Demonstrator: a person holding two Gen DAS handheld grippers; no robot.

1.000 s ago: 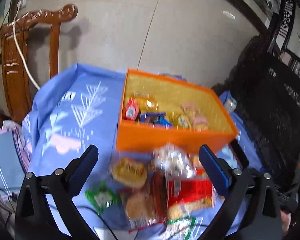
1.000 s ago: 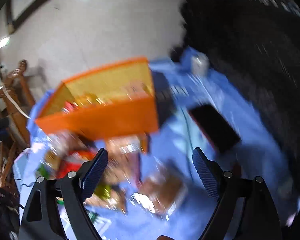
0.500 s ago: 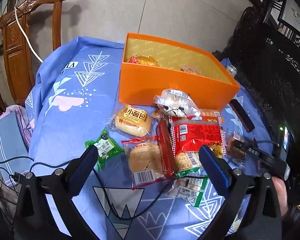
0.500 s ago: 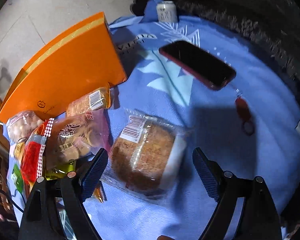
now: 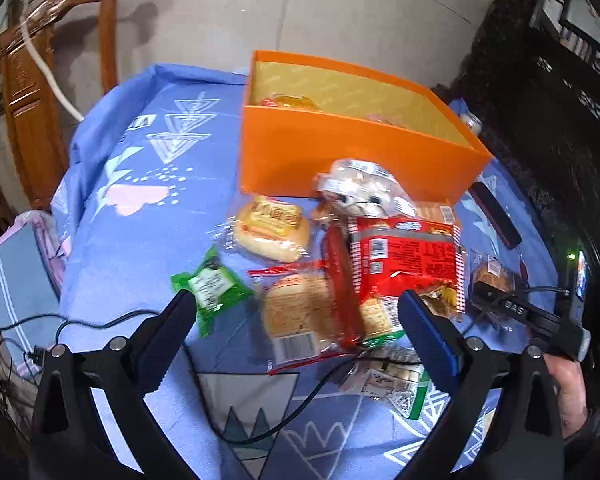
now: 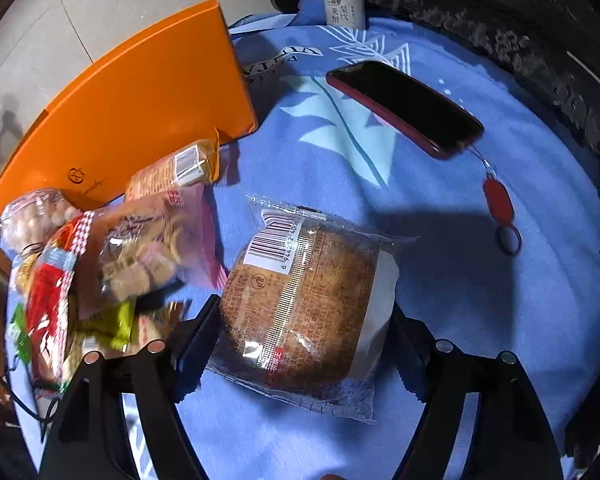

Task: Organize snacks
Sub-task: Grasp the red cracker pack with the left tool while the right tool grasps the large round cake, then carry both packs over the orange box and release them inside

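An orange box (image 5: 352, 152) with a few snacks inside stands on the blue cloth; it also shows in the right wrist view (image 6: 132, 108). A pile of snack packs lies in front of it: a red pack (image 5: 404, 252), a bun (image 5: 272, 228), a green pack (image 5: 212, 284), a wrapped bread (image 5: 296, 312). My left gripper (image 5: 296, 320) is open and empty above the pile. My right gripper (image 6: 304, 320) is open with its jaws on either side of a wrapped brown cake (image 6: 300, 304) lying on the cloth.
A dark phone (image 6: 404, 108) with a red strap and a drink can (image 6: 344, 8) lie right of the box. A cable (image 5: 260, 420) crosses the cloth. A wooden chair (image 5: 32, 92) stands at the left, dark furniture (image 5: 540, 100) at the right.
The right gripper has dropped down around the brown cake, which now sits between its jaws. The left gripper has moved lower and closer to the snack pile.
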